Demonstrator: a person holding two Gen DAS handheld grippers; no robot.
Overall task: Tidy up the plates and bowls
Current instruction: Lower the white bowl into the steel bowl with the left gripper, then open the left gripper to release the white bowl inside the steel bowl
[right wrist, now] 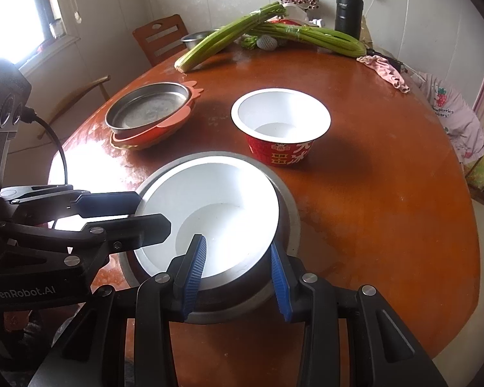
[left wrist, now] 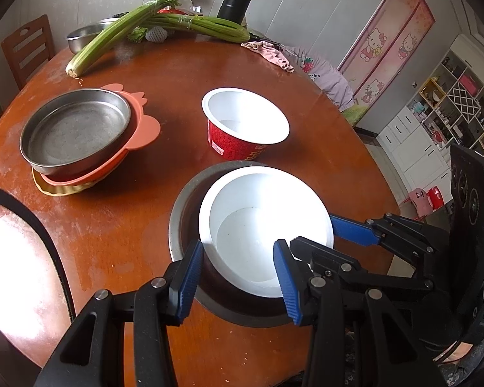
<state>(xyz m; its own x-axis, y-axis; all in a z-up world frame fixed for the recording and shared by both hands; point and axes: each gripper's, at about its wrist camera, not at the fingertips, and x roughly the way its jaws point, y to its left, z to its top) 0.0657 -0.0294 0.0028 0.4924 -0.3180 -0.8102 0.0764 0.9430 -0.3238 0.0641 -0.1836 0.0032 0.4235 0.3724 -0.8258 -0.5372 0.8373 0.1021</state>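
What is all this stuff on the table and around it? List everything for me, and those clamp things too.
white bowl: one, white, nested tilted inside the metal bowl, nearest
metal bowl: one, grey, near table edge, under the white bowl
noodle cup: one, red outside and white inside, empty, mid-table
steel pan: one, silver, left, top of a stack
orange plate: one, under the pan
yellow plate: one, bottom of the stack
celery: two bunches, green, far side
steel basin: one, behind the celery
black flask: one, far edge
pink cloth: one, far right
table: one, brown, round
chair: one, wooden, far left
left gripper: black with blue pads, around the white bowl's near rim
right gripper: same, straddling both bowls' rims
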